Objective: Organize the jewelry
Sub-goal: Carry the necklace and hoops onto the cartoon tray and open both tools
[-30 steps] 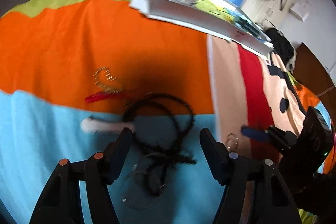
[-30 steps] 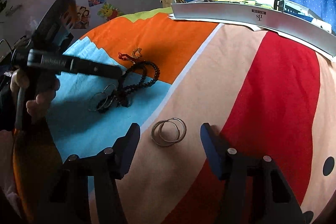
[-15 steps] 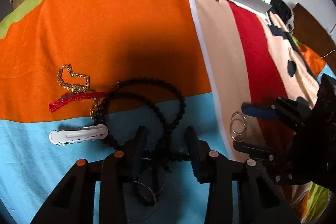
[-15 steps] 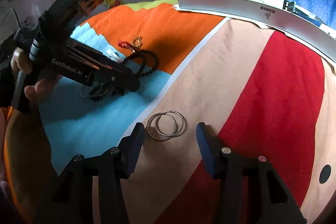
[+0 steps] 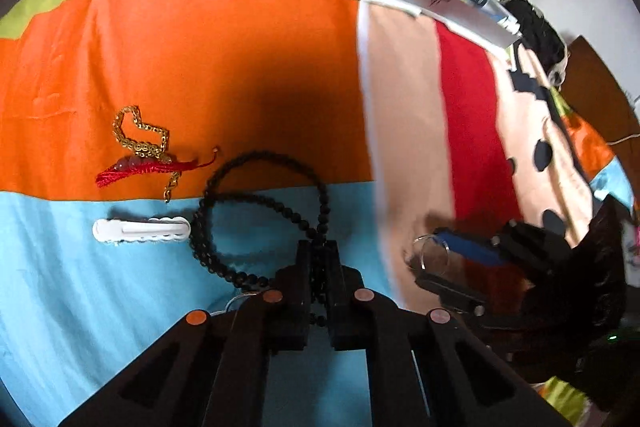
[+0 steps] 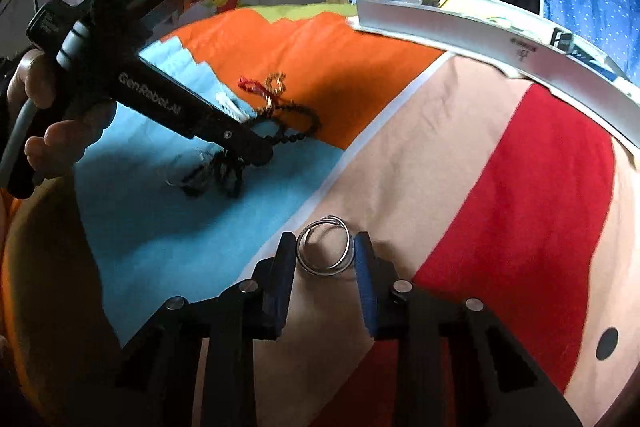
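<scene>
The left tongs (image 5: 318,259) pinch the black beaded necklace (image 5: 256,211), looped toward eleven o'clock, while the right tongs (image 6: 325,251), closing, seemingly touch the silver hoop earrings (image 6: 326,249).

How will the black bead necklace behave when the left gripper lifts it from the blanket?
The black bead necklace lies in loose loops, so it will probably hang limp. The left gripper pinches one strand only; the rest may swing. Its round beads might slip.

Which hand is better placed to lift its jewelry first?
Left. The left gripper has just closed on the black bead necklace. The right gripper has been closing around the silver hoop rings; its grip looks unfinished.
</scene>
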A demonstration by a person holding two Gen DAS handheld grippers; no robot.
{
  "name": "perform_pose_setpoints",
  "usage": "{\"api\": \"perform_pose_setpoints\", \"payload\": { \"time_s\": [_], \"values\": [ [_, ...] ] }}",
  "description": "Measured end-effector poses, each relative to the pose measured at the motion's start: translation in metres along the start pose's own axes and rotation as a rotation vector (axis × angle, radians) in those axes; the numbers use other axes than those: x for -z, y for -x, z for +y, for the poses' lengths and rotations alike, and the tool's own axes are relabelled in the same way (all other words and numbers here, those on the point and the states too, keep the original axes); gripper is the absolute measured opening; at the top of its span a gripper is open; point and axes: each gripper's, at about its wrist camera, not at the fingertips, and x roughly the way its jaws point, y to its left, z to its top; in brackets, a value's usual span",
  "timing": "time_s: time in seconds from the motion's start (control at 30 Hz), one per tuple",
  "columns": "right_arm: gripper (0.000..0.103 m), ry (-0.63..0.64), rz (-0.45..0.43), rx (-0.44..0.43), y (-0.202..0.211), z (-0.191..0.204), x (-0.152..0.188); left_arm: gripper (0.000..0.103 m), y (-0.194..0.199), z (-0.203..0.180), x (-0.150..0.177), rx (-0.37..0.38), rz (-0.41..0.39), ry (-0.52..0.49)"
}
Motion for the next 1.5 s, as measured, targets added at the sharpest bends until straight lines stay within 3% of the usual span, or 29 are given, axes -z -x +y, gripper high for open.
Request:
{"api": "perform_pose_setpoints", "payload": {
  "time_s": [0.2,0.37,0.77,1.0,1.17,1.33,1.5],
  "values": [
    [0.026,-0.026,-0.068,0.011,0.034,-0.01,-0.003,0.006,0.043,-0.016,-0.015,0.079,-0.037,0.013],
    [0.026,-0.047,-0.11,0.027,0.052,-0.021,-0.003,0.006,0.075,-0.037,-0.022,0.099,-0.085,-0.024],
    [0.026,-0.034,-0.202,0.052,0.082,-0.031,-0.029,0.006,0.099,-0.076,-0.053,0.085,-0.148,-0.071],
    [0.026,0.007,-0.237,0.085,0.092,-0.052,-0.069,0.006,0.106,-0.079,-0.103,0.065,-0.173,-0.08],
    [0.026,0.041,-0.275,0.135,0.089,-0.081,-0.118,0.006,0.113,-0.077,-0.157,0.042,-0.244,-0.104],
    [0.026,0.056,-0.264,0.199,0.055,-0.115,-0.169,0.006,0.098,-0.065,-0.203,0.041,-0.298,-0.051],
    [0.026,-0.036,-0.224,0.213,0.019,-0.142,-0.179,0.006,0.064,-0.057,-0.229,0.033,-0.291,-0.005]
  ]
}}
